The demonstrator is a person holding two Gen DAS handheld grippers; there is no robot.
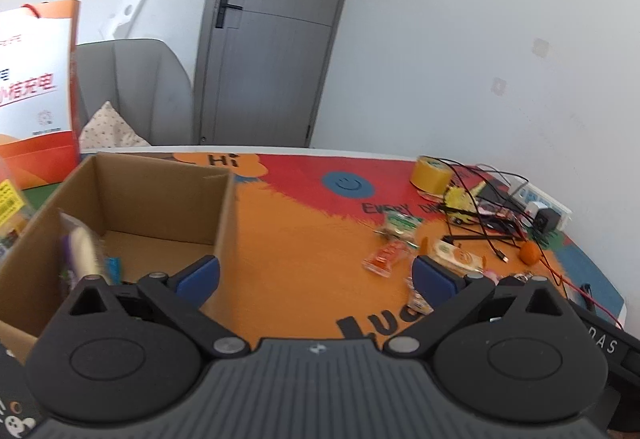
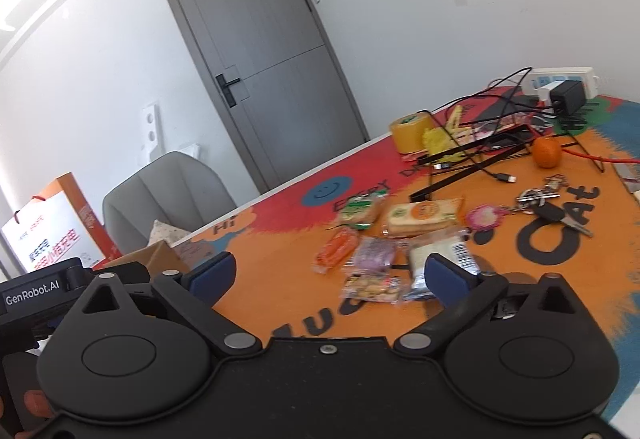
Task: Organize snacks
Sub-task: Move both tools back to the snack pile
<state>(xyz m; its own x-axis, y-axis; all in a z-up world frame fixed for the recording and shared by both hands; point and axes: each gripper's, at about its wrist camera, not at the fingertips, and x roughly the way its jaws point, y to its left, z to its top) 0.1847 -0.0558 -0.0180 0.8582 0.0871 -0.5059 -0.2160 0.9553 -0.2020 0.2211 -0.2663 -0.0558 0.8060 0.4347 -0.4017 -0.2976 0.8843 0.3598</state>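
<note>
Right wrist view: snack packets [image 2: 384, 259] lay mid-table, cables [image 2: 484, 143], tape roll [image 2: 410, 131] and keys [image 2: 556, 207] toward the far edge. Cardboard box [image 1: 160, 207] stood at the left edge. Left gripper [image 1: 316, 275] and right gripper [image 2: 330, 271] both spread wide, empty.

Both fisheye views were bright, evenly daylit, shadows soft. Edges bowed heavily, dark corners at 1 o'clock. Cardboard box [image 1: 160, 207] and its packets at 9 o'clock were motion-blurred; snack packets [image 2: 372, 263] slightly soft.
</note>
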